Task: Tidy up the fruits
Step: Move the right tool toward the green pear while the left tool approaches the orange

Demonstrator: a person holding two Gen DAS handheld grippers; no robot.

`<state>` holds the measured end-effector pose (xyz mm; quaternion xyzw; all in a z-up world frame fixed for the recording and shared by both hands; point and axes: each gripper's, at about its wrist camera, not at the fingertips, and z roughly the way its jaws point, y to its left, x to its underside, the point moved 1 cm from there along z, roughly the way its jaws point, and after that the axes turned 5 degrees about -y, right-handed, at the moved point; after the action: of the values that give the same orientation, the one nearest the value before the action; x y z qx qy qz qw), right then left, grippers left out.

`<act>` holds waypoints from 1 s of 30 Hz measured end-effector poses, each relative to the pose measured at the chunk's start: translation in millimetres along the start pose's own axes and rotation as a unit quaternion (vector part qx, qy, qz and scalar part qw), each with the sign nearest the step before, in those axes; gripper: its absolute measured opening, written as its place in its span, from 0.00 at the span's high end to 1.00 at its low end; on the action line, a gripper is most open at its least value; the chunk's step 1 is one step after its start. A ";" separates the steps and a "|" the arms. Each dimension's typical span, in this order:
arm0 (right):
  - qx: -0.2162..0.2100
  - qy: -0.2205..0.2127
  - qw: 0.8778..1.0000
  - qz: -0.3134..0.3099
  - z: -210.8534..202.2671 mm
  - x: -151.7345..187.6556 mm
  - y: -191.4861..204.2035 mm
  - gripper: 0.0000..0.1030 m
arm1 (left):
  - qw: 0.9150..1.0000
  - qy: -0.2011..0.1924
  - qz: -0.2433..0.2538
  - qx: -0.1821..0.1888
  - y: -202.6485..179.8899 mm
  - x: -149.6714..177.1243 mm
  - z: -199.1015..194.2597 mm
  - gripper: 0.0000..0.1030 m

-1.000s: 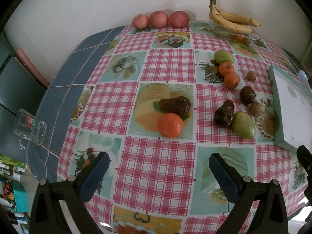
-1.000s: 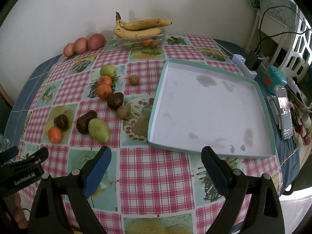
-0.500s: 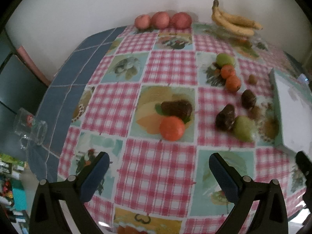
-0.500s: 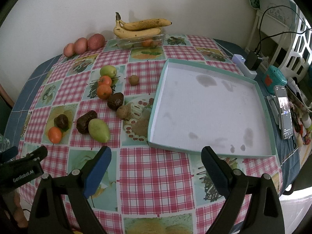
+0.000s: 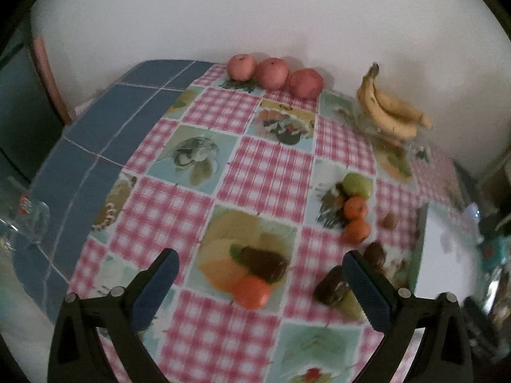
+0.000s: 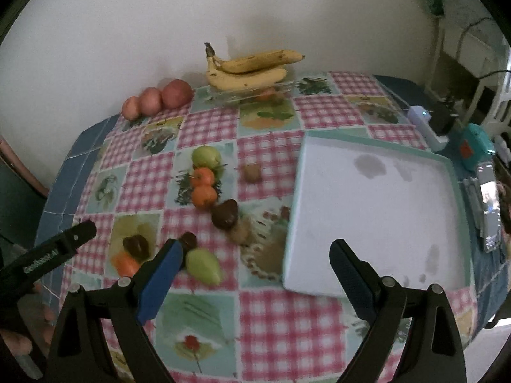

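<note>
Both tongs gape empty above the fruits (image 6: pixel 204 188), left tongs (image 5: pixel 260 279), right tongs (image 6: pixel 255 266).

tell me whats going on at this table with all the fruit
A person holds a gripper in each hand above a checked tablecloth. The left gripper and right gripper are both open and empty. Oranges, apples, bananas and dark fruit lie loose. The white tray has no fruit in it.
</note>
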<state>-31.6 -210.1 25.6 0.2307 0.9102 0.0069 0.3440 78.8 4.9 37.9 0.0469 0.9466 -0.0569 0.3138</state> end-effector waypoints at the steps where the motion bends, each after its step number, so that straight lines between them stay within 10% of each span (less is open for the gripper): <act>1: -0.002 0.003 1.000 0.000 3.3 -1.5 1.2 0.09 | 1.000 -0.007 -0.010 0.009 1.8 -2.3 0.2 0.00; 8: -0.013 0.028 0.999 -0.009 39.4 -6.8 16.2 0.09 | 0.996 -0.047 -0.034 0.073 20.6 -6.2 8.5 0.00; 13: -0.025 0.058 0.998 -0.028 59.5 0.0 24.2 0.09 | 0.998 -0.050 -0.032 0.037 26.1 -1.8 11.0 0.00; 30: -0.036 0.145 0.982 -0.112 96.9 40.1 46.1 0.09 | 0.991 0.129 0.008 0.044 -4.1 48.5 76.3 0.17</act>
<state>22.2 -166.0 -65.5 0.1111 0.9697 0.0349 0.2147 84.5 -7.0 -51.6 0.0749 0.9755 -0.0890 0.1868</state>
